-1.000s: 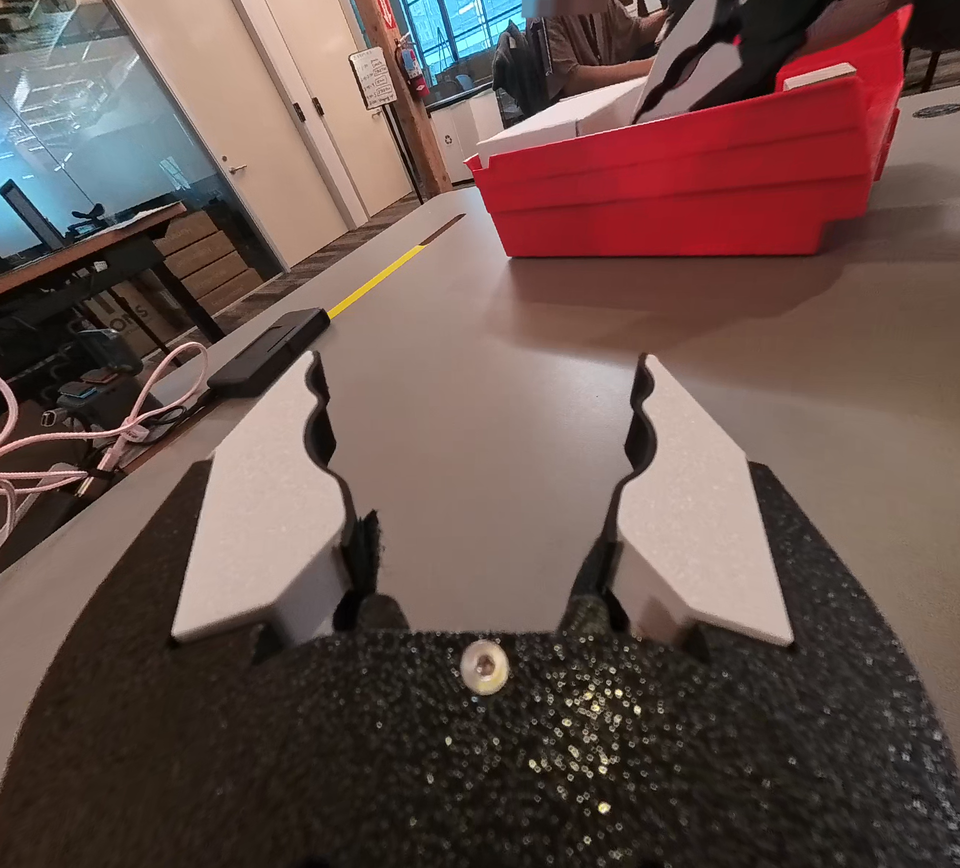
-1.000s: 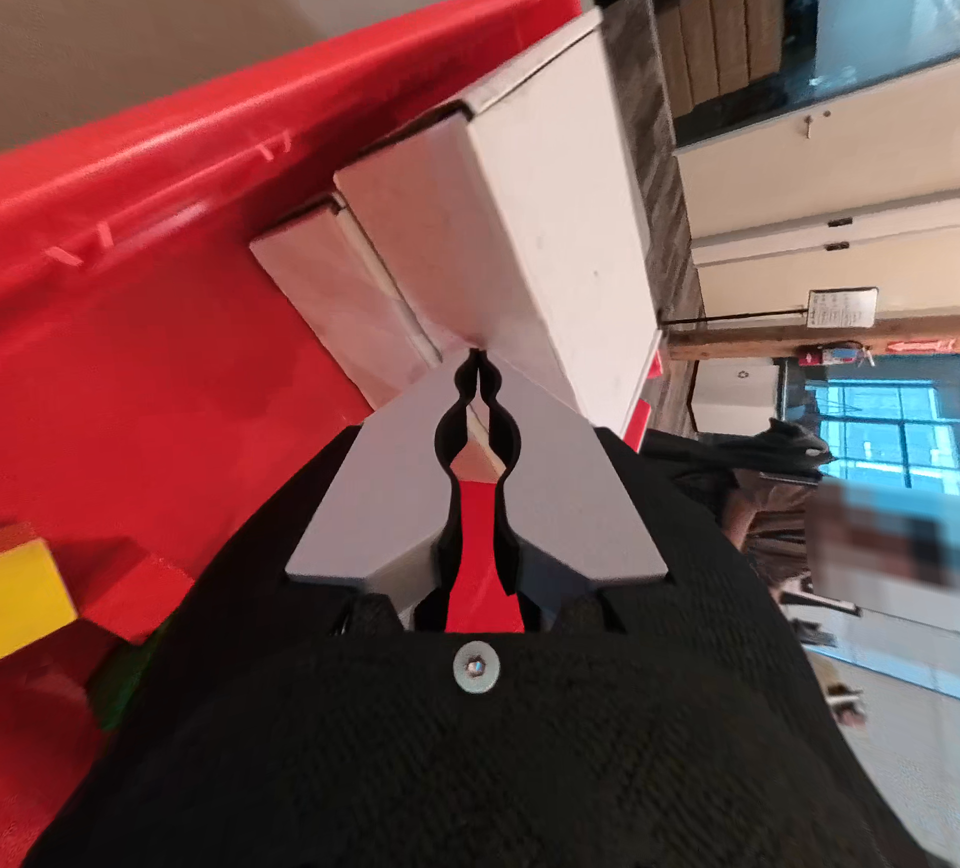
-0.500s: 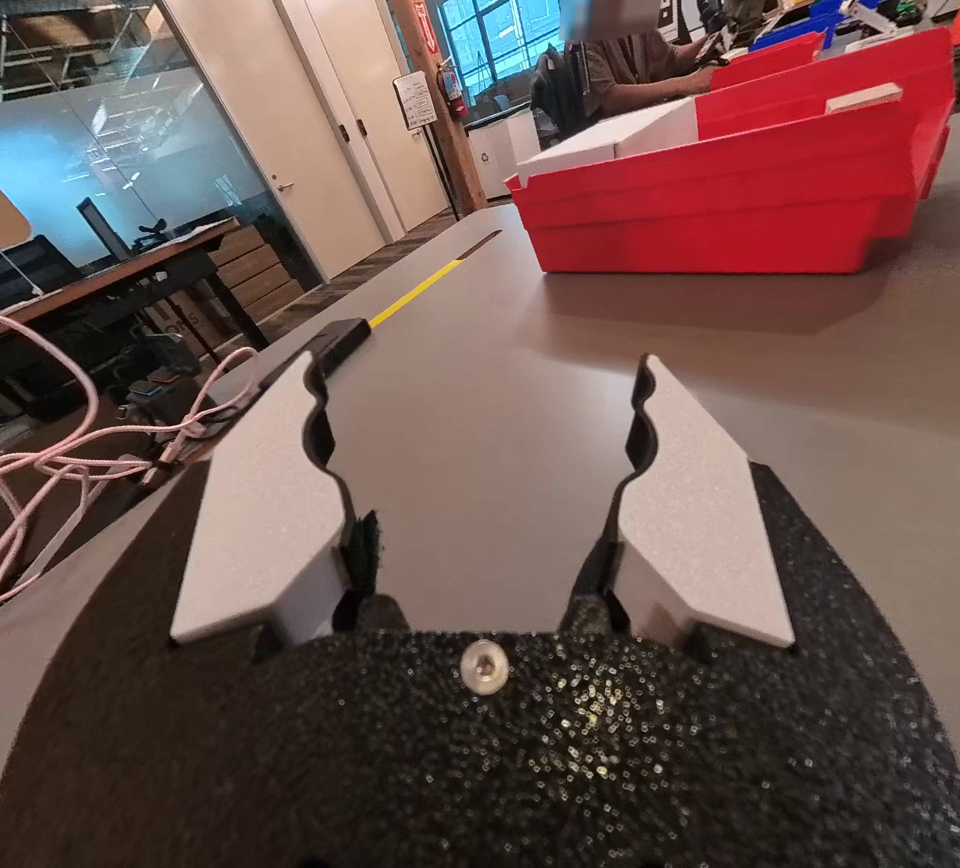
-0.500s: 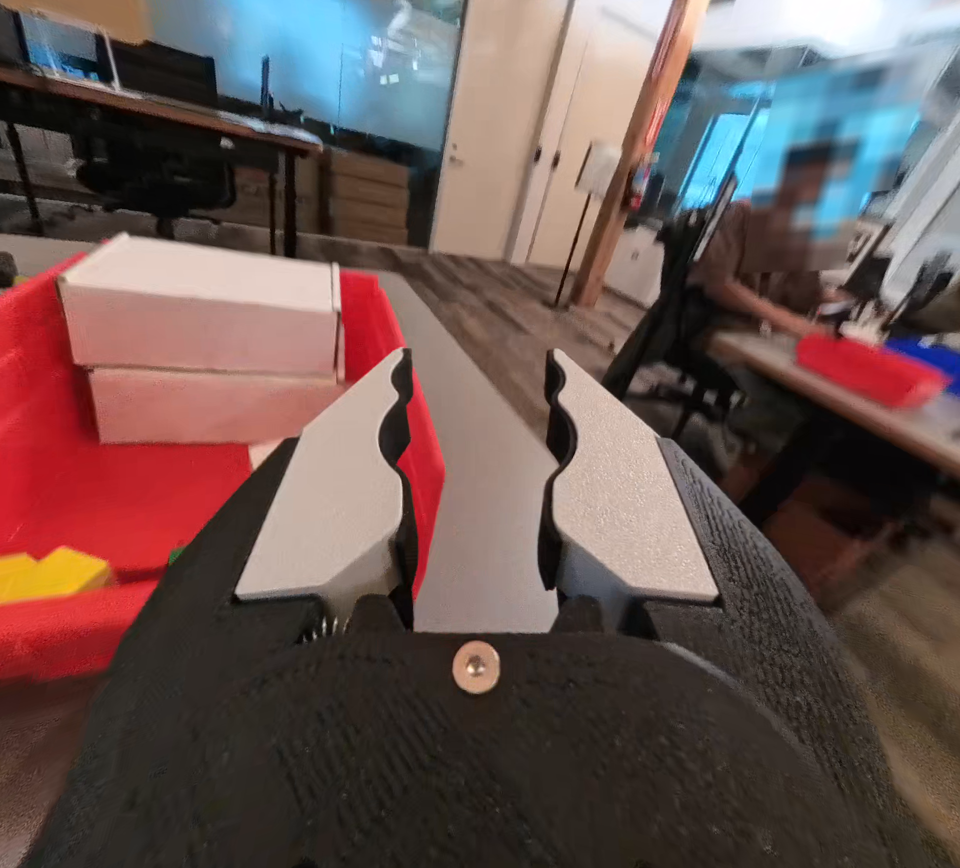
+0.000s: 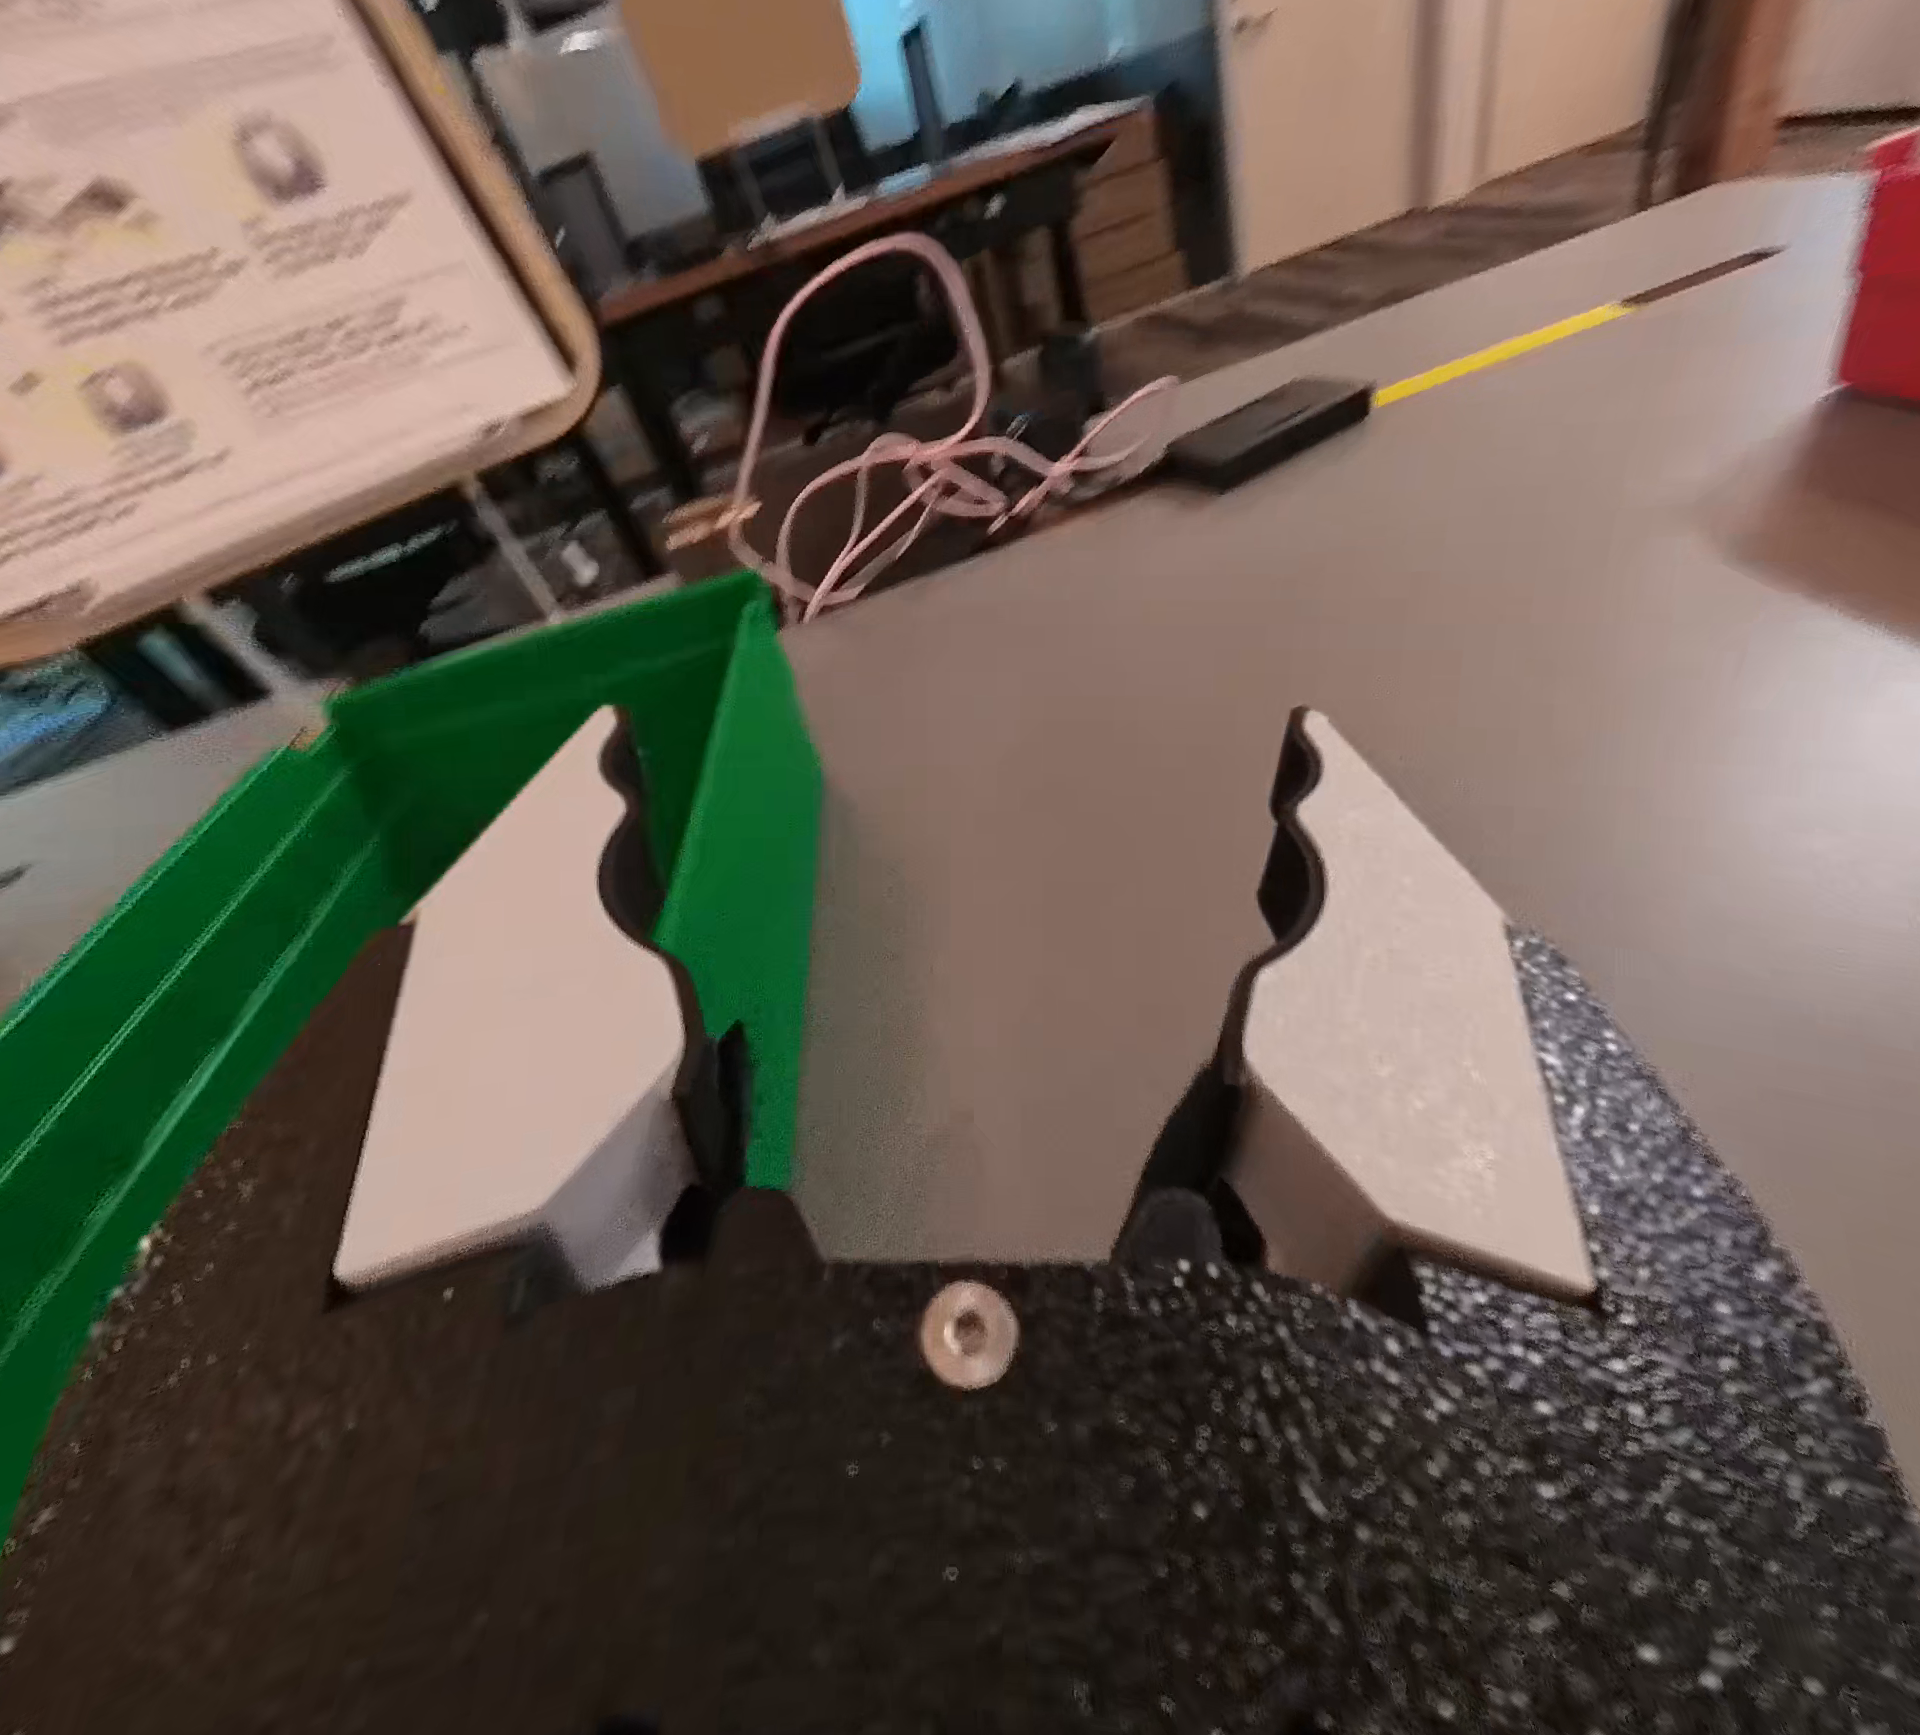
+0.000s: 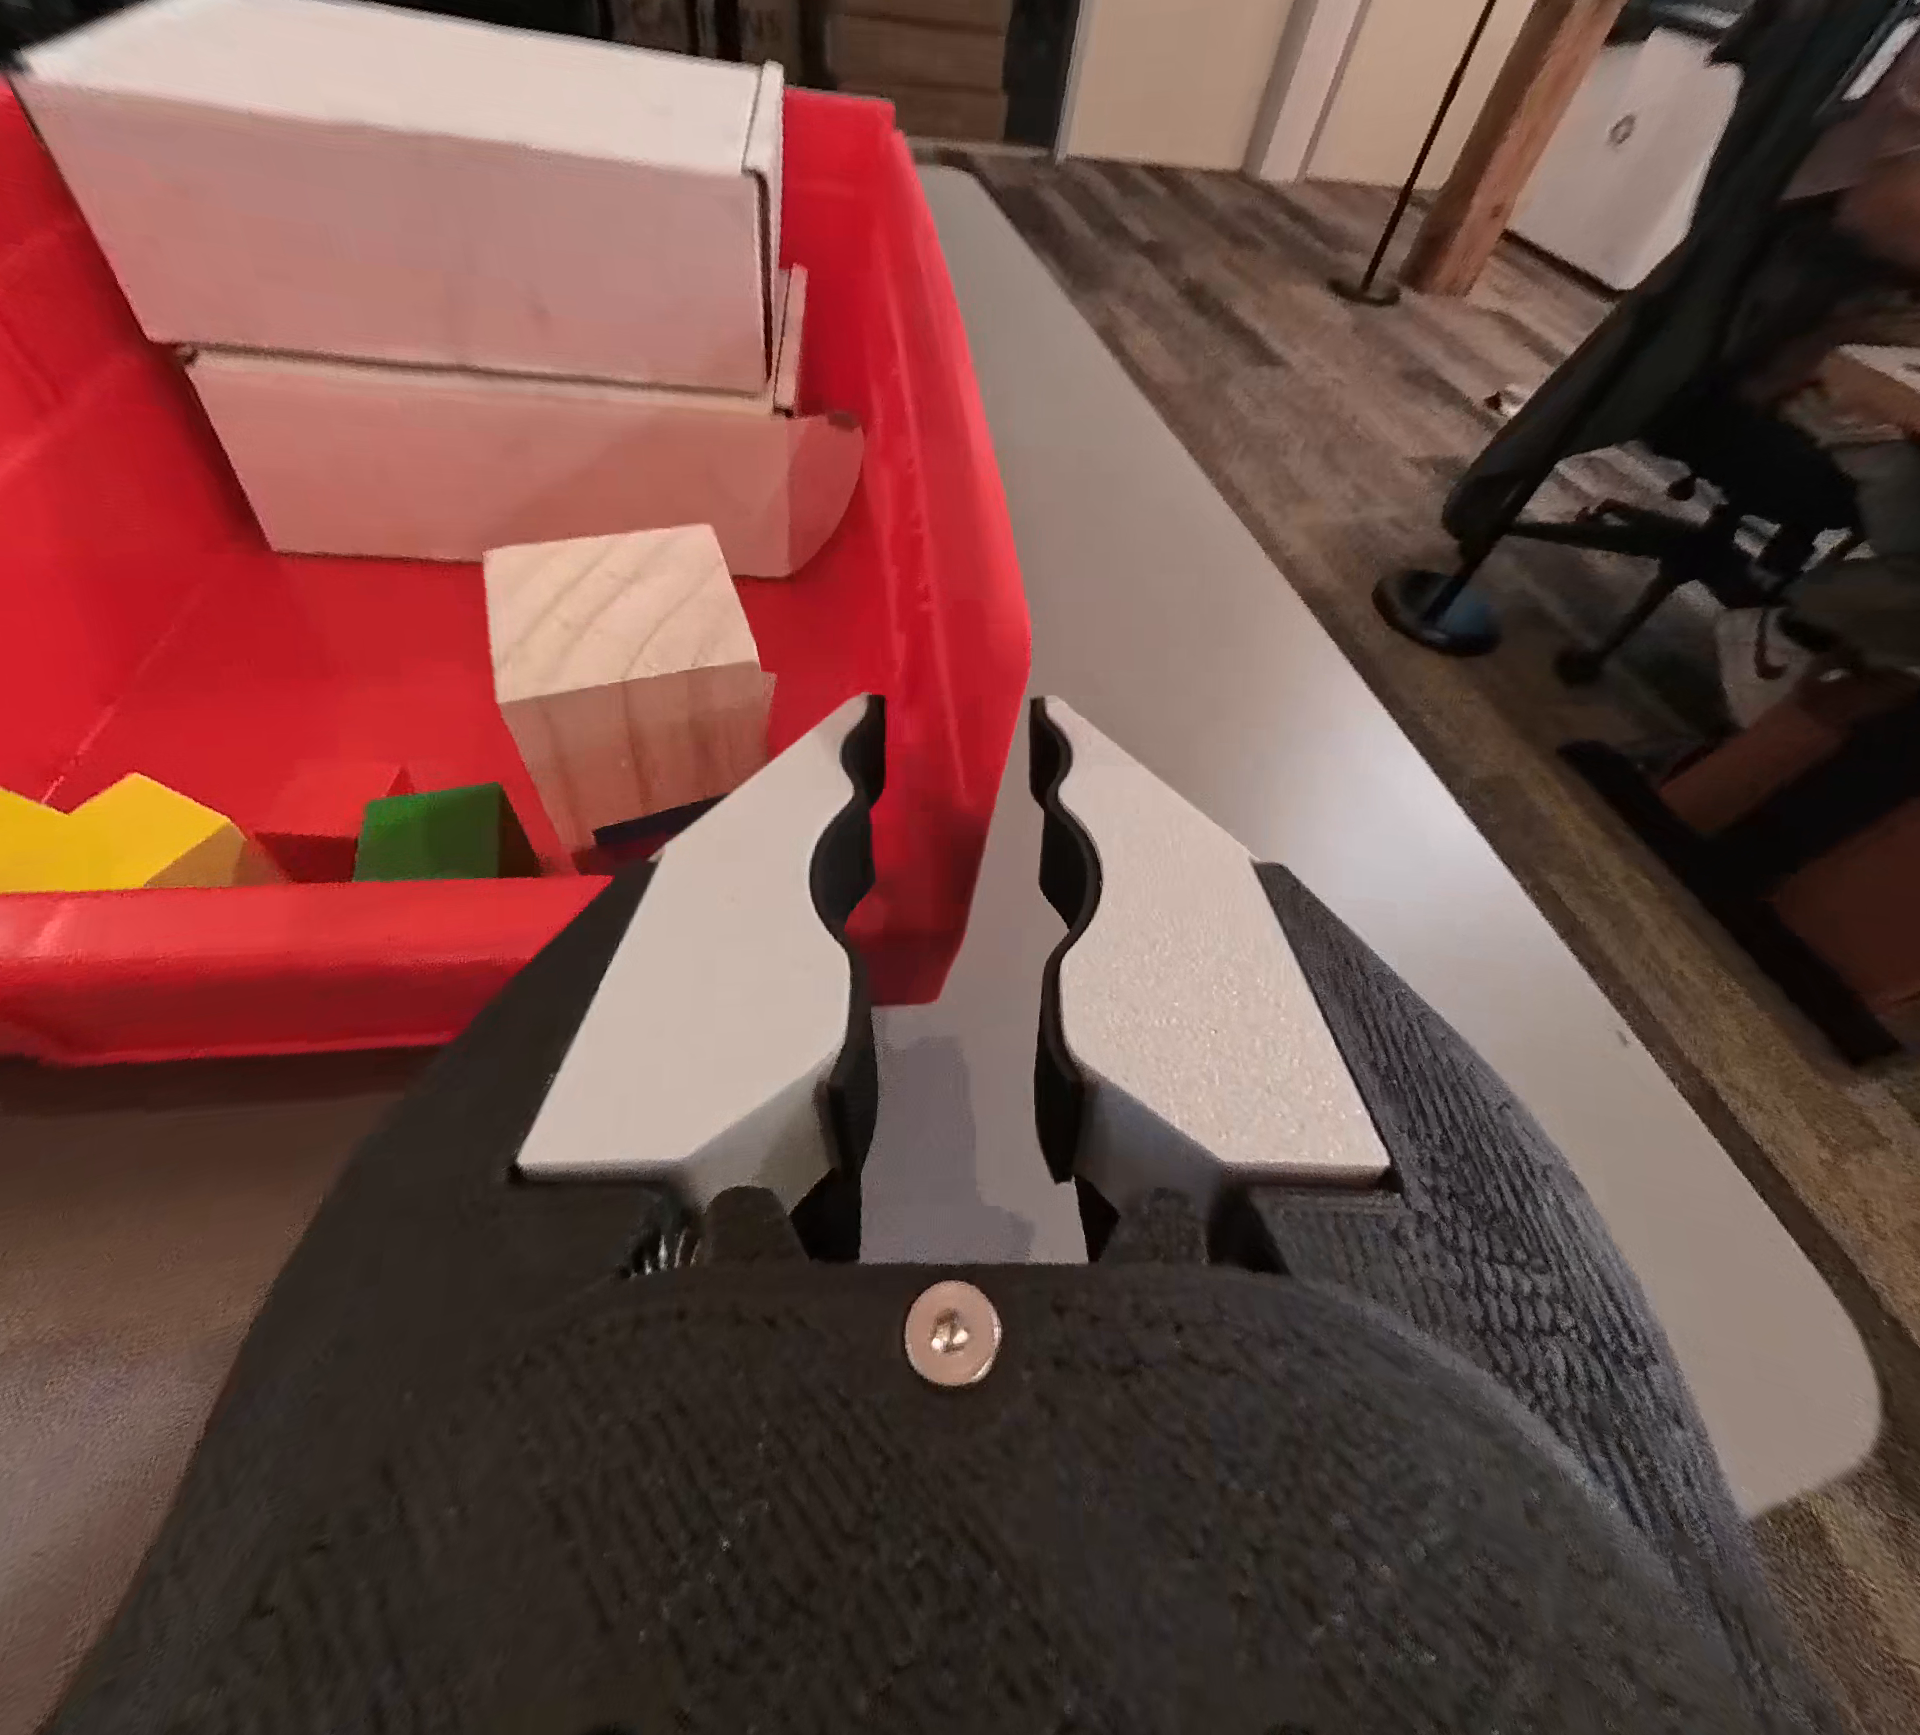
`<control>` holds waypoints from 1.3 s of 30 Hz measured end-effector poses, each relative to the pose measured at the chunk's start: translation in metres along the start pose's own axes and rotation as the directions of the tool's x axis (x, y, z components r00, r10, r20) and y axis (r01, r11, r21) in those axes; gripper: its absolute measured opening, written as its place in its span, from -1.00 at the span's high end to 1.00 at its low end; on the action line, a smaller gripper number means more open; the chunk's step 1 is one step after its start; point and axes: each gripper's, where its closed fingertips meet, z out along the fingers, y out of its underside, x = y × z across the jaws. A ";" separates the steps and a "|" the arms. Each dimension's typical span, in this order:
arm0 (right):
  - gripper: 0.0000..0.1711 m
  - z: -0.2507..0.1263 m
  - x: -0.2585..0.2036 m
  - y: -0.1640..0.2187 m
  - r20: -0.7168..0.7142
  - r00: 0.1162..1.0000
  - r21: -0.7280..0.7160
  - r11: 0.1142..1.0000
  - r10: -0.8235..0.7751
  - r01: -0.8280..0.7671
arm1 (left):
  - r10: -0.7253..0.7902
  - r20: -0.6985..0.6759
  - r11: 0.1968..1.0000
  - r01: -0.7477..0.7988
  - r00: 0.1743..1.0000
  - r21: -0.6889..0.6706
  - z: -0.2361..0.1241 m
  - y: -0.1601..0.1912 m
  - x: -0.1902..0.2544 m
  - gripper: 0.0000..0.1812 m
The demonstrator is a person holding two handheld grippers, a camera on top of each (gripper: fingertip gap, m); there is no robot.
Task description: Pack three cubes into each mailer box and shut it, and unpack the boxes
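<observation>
In the right wrist view a red bin holds two stacked white mailer boxes, both shut, at its far end. In front of them lie a plain wooden cube, a green cube, a yellow cube and a red cube. My right gripper is open and empty, just outside the bin's near right corner. My left gripper is open and empty, low over the grey table, beside the corner of a green bin. The green bin's inside is hidden.
A black flat device and pink cables lie at the table's far edge by a yellow tape line. A corner of the red bin shows at the far right. The table's edge runs right of my right gripper; a person on an office chair sits beyond it.
My right gripper let go of the mailer box in the red bin, opened and drew back outside the bin. My left gripper swung left from facing the red bin to the green bin.
</observation>
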 end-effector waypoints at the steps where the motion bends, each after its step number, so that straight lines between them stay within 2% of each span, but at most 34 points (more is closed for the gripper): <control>1: 0.74 0.003 -0.001 0.000 0.013 1.000 -0.012 1.000 -0.002 0.002 | -0.014 0.030 0.999 0.015 0.999 -0.034 -0.009 0.009 -0.012 -0.31; 5: 0.78 0.009 -0.001 -0.005 0.046 0.999 0.004 1.000 0.021 -0.021 | -0.062 0.130 0.992 0.075 0.990 -0.099 -0.032 0.037 -0.054 -0.34; 7: 0.78 0.012 -0.001 -0.005 0.055 0.998 0.008 0.999 0.036 -0.037 | -0.070 0.151 0.980 0.097 0.986 -0.176 -0.033 0.058 -0.071 -0.38; 11: 0.82 0.013 0.000 -0.003 0.057 0.998 -0.008 0.999 0.038 -0.038 | -0.163 0.050 0.928 0.170 0.985 -0.333 -0.026 0.098 -0.074 -0.30; 13: 0.90 0.013 0.002 -0.001 0.046 0.999 -0.018 1.000 0.026 -0.025 | -0.164 0.024 0.914 0.161 0.986 -0.373 -0.023 0.108 -0.074 -0.13; 15: 0.94 0.012 -0.002 -0.001 0.082 0.994 -0.019 0.998 0.067 -0.066 | -0.117 0.031 0.919 0.120 0.993 -0.375 -0.022 0.108 -0.081 0.21; 18: 1.00 0.010 -0.011 -0.001 0.153 0.982 -0.022 0.994 0.111 -0.109 | -0.130 -0.006 0.919 0.118 0.992 -0.377 -0.020 0.105 -0.077 0.31; 21: 1.00 0.009 -0.015 -0.001 0.150 0.987 -0.032 0.998 0.064 -0.060 | -0.133 -0.005 0.908 0.120 0.991 -0.402 -0.020 0.108 -0.077 0.26; 24: 1.00 0.008 -0.017 -0.001 0.149 0.987 -0.035 0.998 0.056 -0.051 | -0.137 0.025 0.916 0.136 0.990 -0.378 -0.020 0.105 -0.084 -0.08; 25: 1.00 0.008 -0.017 -0.001 0.149 0.987 -0.035 0.998 0.059 -0.055 | -0.163 0.004 0.915 0.153 0.987 -0.373 -0.019 0.104 -0.081 -0.13; 28: 1.00 0.008 -0.018 -0.001 0.146 0.988 -0.036 0.998 0.060 -0.055 | -0.144 -0.038 0.901 0.116 0.989 -0.419 -0.016 0.111 -0.074 -0.13; 30: 1.00 0.008 -0.019 -0.001 0.143 0.988 -0.037 0.998 0.055 -0.051 | -0.089 -0.047 0.895 0.060 0.995 -0.442 -0.013 0.114 -0.073 0.01; 33: 1.00 0.007 -0.022 -0.001 0.142 0.989 -0.036 0.999 0.037 -0.032 | -0.043 -0.047 0.900 0.018 0.998 -0.435 -0.010 0.111 -0.071 0.35; 37: 0.99 0.005 -0.027 -0.001 0.144 0.989 -0.037 0.999 0.012 -0.007 | -0.030 -0.045 0.916 0.010 0.999 -0.400 -0.007 0.103 -0.066 0.92; 39: 0.99 0.003 -0.030 -0.001 0.150 0.989 -0.040 0.999 0.007 -0.001 | -0.028 -0.026 0.919 0.015 0.999 -0.394 -0.007 0.102 -0.068 0.95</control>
